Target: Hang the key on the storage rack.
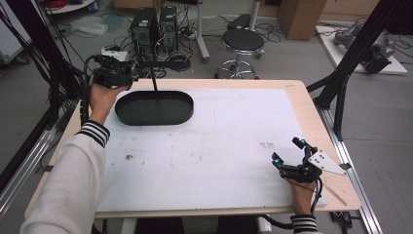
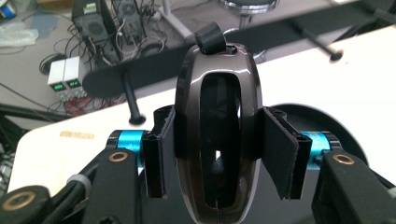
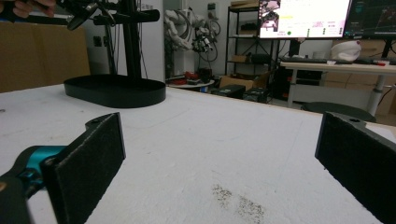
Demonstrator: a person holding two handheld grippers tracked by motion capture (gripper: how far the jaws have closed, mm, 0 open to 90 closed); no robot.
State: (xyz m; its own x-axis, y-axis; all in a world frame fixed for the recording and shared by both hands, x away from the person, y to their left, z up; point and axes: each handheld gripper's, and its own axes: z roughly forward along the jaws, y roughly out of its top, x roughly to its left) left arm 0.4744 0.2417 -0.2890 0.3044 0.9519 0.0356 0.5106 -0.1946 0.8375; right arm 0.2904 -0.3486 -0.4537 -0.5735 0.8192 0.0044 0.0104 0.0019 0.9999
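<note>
Your right gripper [image 1: 288, 150] rests low on the white mat [image 1: 204, 146] near the table's front right corner, its jaws spread wide apart with nothing between them. In the right gripper view its two black pads [image 3: 86, 161] frame bare mat, and a faint dark smudge [image 3: 238, 203] lies on the surface just ahead of them. The outer pad is cut off by the edge of that view, so you see only part of it.

Farther away, at the back left of the table, your left hand [image 1: 102, 97] holds the left gripper [image 2: 219, 154] above the near end of the one black oval tray [image 1: 154, 107]. In the left gripper view its jaws are pressed against the sides of one glossy dark oval object [image 2: 217, 135], which stands upright between them. It has a dark recessed centre and a small black loop at its top; what it is exactly is hard to make out, and its lower end is cut off by the view's bottom edge. From the high view the object itself is hidden by the gripper body.

A thin black post [image 1: 154, 80] rises from the tray with a crossbar at its top.

Beyond the table you can see one round stool [image 1: 242, 41] and two computer towers [image 1: 155, 27] on the floor among cables.
</note>
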